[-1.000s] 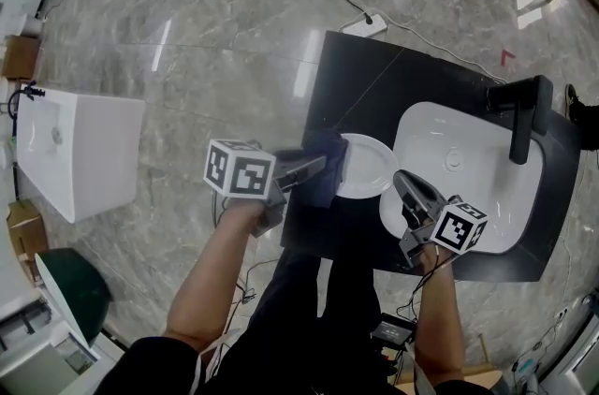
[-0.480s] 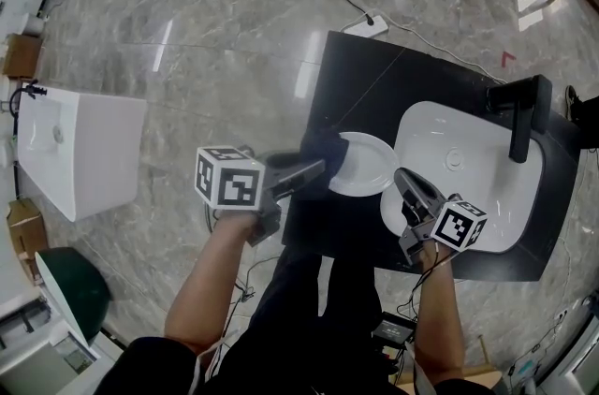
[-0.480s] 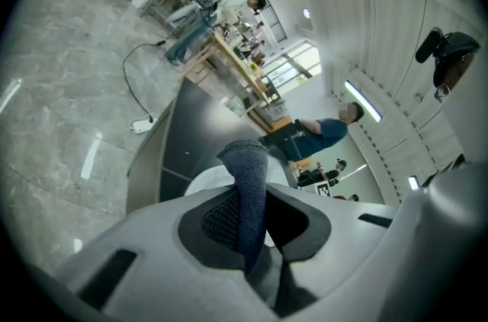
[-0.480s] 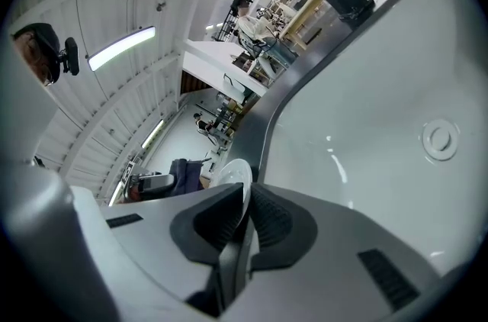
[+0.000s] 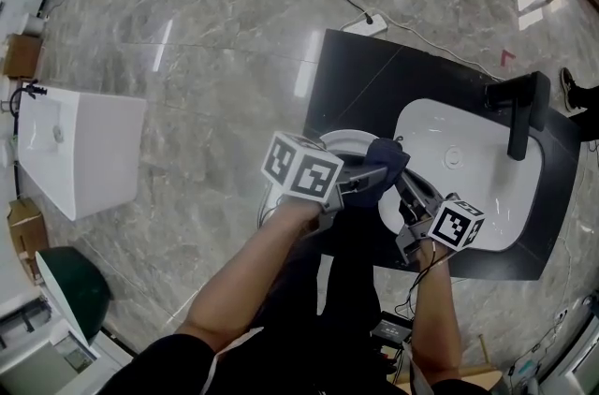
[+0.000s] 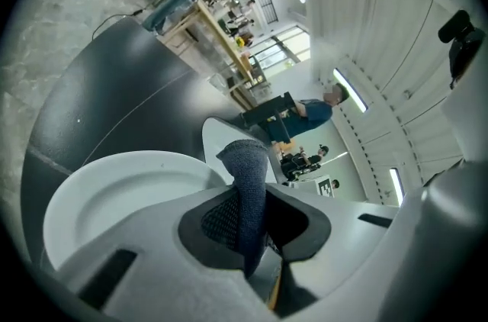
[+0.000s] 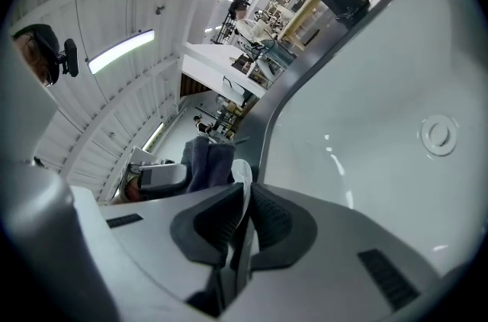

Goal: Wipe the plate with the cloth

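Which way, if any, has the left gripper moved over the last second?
Yes. The left gripper, shut on the cloth, swept right across the plate, from the counter's left edge toward the sink.

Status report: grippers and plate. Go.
Left gripper shut on cloth, cloth at the plate. Right gripper shut on plate's rim. No obstruction seen.

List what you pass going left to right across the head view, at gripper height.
White rectangular basin on the floor → left gripper → dark blue cloth in its jaws → white oval sink → black faucet. The white round plate and right gripper overlap these, so they are left out.
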`<state>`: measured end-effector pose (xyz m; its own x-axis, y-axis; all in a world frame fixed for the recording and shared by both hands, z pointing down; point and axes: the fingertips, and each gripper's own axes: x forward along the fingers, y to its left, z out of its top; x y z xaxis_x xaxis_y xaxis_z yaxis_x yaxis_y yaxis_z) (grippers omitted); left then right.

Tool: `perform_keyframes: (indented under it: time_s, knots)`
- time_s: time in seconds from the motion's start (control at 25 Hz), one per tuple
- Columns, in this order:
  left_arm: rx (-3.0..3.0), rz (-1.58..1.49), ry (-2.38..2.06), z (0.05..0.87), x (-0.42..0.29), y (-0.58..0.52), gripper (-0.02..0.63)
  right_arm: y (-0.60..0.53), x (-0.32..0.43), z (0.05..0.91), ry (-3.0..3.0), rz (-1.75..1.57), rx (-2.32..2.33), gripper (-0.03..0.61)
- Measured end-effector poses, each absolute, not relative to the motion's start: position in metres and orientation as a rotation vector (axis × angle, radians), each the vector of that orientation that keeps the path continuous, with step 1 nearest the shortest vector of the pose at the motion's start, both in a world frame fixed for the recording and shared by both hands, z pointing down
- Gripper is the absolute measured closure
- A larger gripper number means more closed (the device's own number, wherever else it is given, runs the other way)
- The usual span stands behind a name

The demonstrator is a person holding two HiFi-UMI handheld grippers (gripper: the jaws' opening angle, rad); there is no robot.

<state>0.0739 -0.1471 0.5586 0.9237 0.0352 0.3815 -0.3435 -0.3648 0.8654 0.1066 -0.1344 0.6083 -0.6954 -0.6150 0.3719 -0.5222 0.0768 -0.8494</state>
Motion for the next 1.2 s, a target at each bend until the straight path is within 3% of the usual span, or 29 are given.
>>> perform_keyframes:
  time_s: [0.44,1.0,1.2]
  knots:
    - [1.925,0.536,-0.300,0.575,0.047,-0.159,0.560,-0.133,0.107,0.608,2.250,-1.700,-1.175,0.554]
    - [1.896,0.624,-0.557,0.588,-0.074,-0.183,0.560,-0.133,0.106,0.607,2.245,-1.703,-1.181,0.554]
    - [1.935,0.551,-0.576,0.561,-0.076,-0.184,0.560,-0.132,0.106,0.607,2.239,-1.703,-1.186,0.554]
